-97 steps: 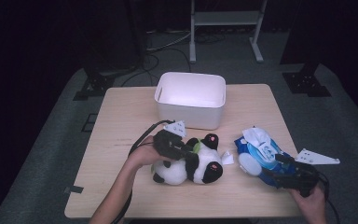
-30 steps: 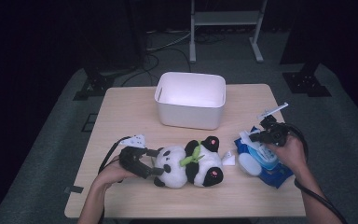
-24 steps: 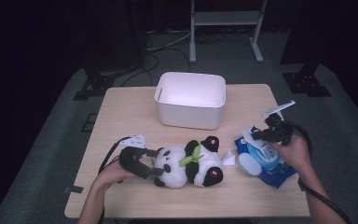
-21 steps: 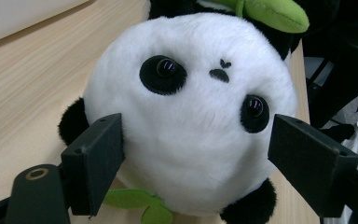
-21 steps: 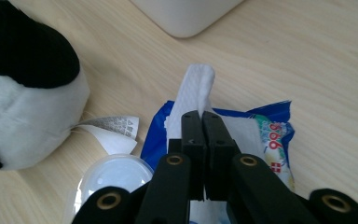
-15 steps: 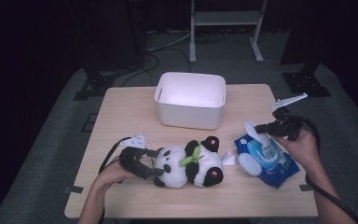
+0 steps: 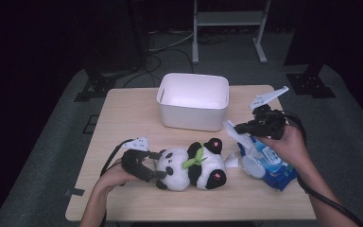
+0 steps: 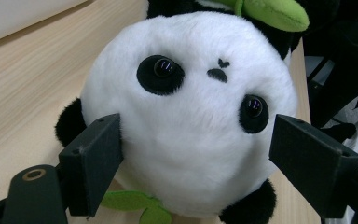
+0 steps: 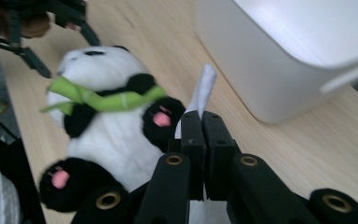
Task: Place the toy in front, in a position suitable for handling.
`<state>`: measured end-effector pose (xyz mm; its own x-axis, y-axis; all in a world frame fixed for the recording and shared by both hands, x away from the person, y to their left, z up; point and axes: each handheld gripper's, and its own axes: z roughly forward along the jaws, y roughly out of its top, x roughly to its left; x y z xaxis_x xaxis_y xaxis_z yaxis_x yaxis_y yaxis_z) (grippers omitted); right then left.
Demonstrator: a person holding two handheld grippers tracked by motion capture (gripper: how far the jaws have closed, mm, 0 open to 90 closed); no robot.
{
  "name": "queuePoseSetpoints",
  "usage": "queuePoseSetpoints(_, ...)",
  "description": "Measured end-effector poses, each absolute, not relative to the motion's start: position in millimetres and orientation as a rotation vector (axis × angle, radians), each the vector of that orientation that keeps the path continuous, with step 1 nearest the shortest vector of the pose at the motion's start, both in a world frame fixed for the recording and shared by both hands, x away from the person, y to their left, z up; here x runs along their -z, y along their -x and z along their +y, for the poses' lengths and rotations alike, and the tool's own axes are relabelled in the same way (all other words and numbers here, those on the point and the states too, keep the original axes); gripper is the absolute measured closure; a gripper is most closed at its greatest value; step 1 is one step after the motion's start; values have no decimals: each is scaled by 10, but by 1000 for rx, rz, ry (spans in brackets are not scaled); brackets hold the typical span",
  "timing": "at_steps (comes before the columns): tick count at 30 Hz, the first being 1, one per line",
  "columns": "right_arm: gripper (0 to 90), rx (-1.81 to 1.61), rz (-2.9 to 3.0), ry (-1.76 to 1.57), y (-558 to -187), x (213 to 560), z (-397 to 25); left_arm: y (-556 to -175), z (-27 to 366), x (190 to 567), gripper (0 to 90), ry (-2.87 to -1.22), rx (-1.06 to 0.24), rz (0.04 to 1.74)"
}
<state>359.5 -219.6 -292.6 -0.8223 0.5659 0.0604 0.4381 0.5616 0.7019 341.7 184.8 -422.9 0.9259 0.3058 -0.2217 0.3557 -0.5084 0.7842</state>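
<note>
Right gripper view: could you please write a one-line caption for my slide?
Right gripper, jaws shut on a white wet wipe, beside a plush panda and a white bin.

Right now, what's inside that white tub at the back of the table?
The white tub looks empty: its bare white inner walls and much of its floor show. The strip of floor behind its near wall is hidden.
</note>
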Motion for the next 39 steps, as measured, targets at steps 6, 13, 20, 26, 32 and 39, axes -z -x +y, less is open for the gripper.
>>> queuePoseSetpoints(6, 877, -1135, 2695, -707, -3541, 2800, -1704, -3413, 1844, 4229, 164, -2136, 66, 468)
queuePoseSetpoints(13, 876, -1170, 2784, -535, -3484, 2805, -1187, -3410, 1840, 4232, 164, -2138, 65, 464)
queuePoseSetpoints(20, 864, -1094, 2924, -441, -3426, 3014, -826, -3409, 1840, 4237, 164, -2137, 63, 461)
queuePoseSetpoints(26, 835, -1045, 2958, -487, -3477, 3203, -914, -3405, 1841, 4236, 164, -2137, 62, 458)
queuePoseSetpoints(32, 792, -1029, 2973, -515, -3432, 3356, -1059, -3402, 1839, 4236, 164, -2136, 61, 457)
queuePoseSetpoints(39, 681, -1053, 2944, -521, -3325, 3363, -1223, -3396, 1835, 4234, 163, -2143, 57, 453)
